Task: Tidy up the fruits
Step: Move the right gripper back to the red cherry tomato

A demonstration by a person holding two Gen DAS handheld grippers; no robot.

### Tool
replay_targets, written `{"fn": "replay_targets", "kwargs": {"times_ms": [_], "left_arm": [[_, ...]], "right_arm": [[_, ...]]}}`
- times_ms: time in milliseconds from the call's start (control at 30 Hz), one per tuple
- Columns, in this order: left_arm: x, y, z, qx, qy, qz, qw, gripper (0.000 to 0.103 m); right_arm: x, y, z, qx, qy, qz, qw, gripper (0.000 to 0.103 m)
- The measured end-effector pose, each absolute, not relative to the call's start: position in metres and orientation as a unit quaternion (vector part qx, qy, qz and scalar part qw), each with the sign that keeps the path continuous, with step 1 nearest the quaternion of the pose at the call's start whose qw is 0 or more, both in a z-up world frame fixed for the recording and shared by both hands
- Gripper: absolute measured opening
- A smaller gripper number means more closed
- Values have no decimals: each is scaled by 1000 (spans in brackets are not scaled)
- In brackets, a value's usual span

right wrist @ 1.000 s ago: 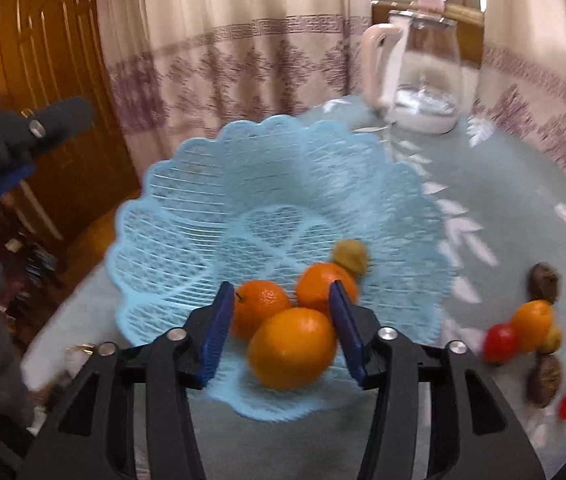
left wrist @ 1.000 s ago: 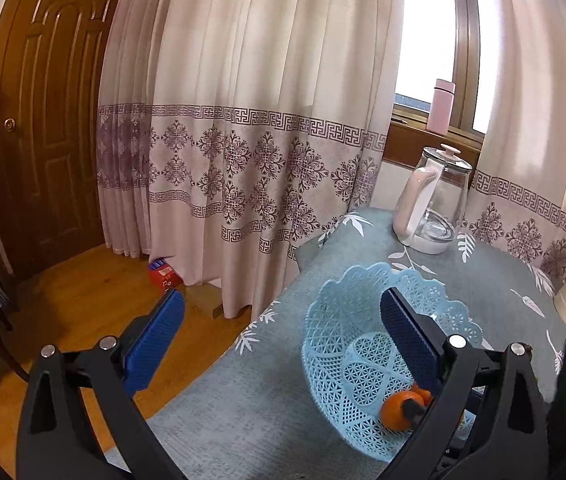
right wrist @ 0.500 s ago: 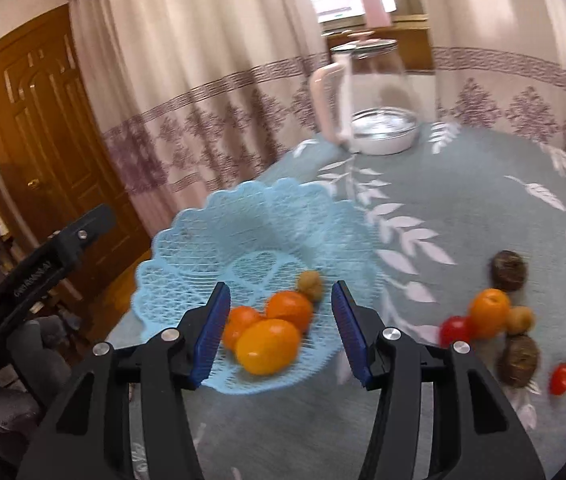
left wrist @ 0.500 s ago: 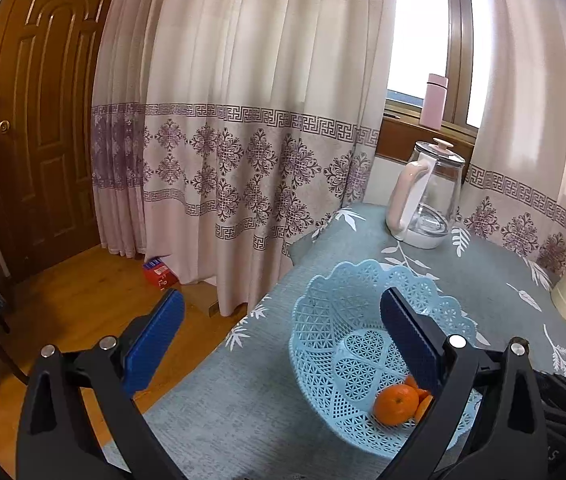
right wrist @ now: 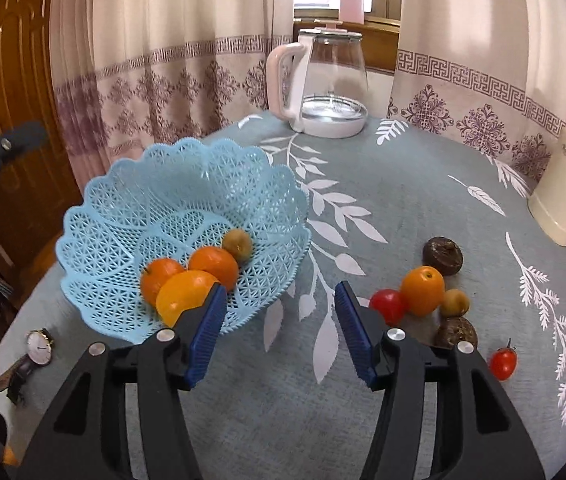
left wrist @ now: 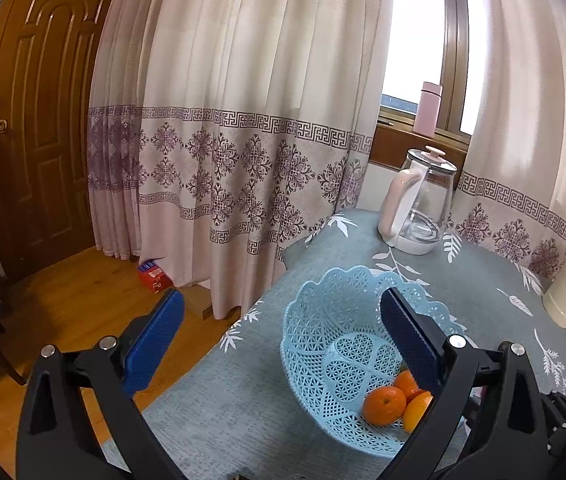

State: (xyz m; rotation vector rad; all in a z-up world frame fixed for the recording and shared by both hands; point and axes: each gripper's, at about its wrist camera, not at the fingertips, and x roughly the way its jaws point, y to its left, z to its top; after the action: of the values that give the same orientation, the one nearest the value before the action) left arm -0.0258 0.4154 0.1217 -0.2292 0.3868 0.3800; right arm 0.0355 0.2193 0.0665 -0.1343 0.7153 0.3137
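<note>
Both claws are empty with jaws spread: the right claw point(right wrist: 281, 334) hangs over bare bench point(right wrist: 283, 420) between basket and loose fruit, the left claw point(left wrist: 281, 338) over the bench edge beside the basket. The blue basket point(right wrist: 123, 200) holds three oranges point(right wrist: 213, 262) and a small brownish fruit point(right wrist: 237, 244). Loose to its right lie an orange point(right wrist: 422, 289), tomatoes point(right wrist: 387, 305) and dark brown fruits point(right wrist: 442, 255). Farther back stands a glass kettle point(right wrist: 331, 84).

Left claw point(left wrist: 281, 338) and right claw point(right wrist: 281, 334) are each showing black triangular plastic arms with cut-outs, silver round screws at the joints, and ribbed blue pads point(right wrist: 207, 336) lining the inner faces of both fingers.
</note>
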Motion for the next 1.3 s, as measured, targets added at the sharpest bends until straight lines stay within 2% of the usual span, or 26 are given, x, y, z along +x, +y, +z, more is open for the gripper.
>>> {"fn": "replay_targets", "kwargs": {"times_ms": [267, 333, 467, 767, 1300], "left_arm": [[-29, 419, 127, -121, 184, 189, 957, 100], [-29, 420, 127, -123, 185, 189, 957, 100], [-30, 420, 126, -124, 185, 188, 956, 100], [-27, 408, 123, -111, 194, 175, 959, 100], [-20, 378, 118, -85, 205, 144, 964, 100]], "right_arm": [[40, 247, 59, -107, 365, 161, 911, 57], [39, 254, 58, -117, 364, 170, 908, 67], [33, 251, 61, -102, 357, 178, 911, 67], [32, 203, 67, -19, 354, 164, 921, 67], [20, 97, 53, 29, 354, 62, 933, 67]]}}
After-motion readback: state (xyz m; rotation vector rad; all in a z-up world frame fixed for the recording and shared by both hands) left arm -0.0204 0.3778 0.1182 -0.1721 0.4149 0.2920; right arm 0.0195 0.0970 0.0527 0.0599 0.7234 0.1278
